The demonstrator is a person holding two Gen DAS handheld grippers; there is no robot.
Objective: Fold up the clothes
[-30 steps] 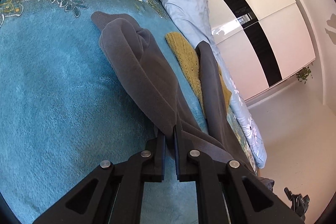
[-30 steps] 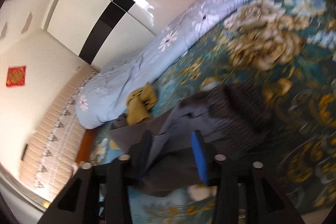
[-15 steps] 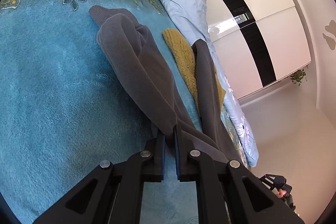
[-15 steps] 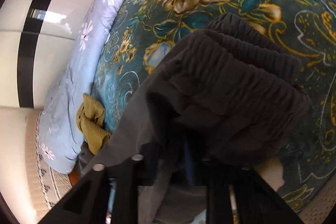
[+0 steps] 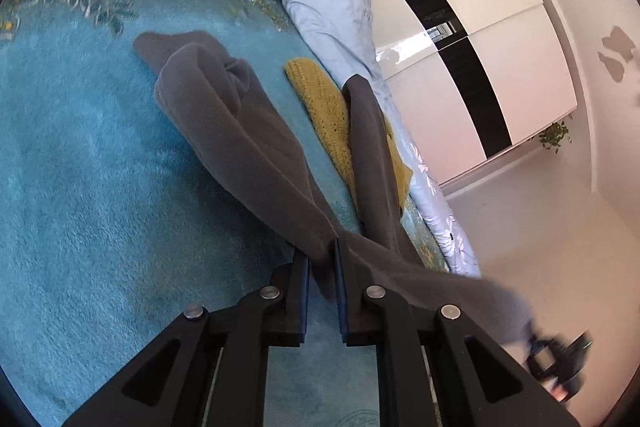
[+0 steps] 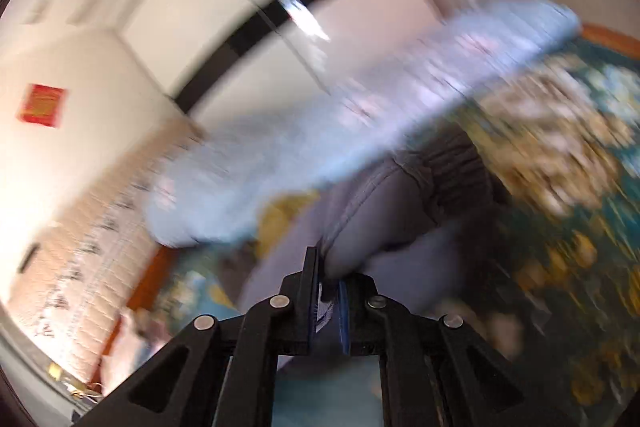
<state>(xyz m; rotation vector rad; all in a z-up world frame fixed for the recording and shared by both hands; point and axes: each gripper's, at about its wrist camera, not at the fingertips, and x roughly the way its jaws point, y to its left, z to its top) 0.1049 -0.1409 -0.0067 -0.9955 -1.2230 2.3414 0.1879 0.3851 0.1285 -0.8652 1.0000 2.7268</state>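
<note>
Over the bed (image 5: 80, 187), my left gripper (image 5: 321, 259) stays clamped on the grey trousers (image 5: 240, 147). My right gripper (image 6: 329, 277), apart a second ago, now pinches their waistband end mid-swing; both ends held, fold can start.

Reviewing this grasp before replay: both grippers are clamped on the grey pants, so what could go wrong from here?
1. The left gripper pinches only a narrow fold of the grey pants; a tug may slip it.
2. One leg lies over the yellow knit and could drag it along.
3. The right wrist view is motion-blurred, so the right gripper grip is hard to verify.
</note>
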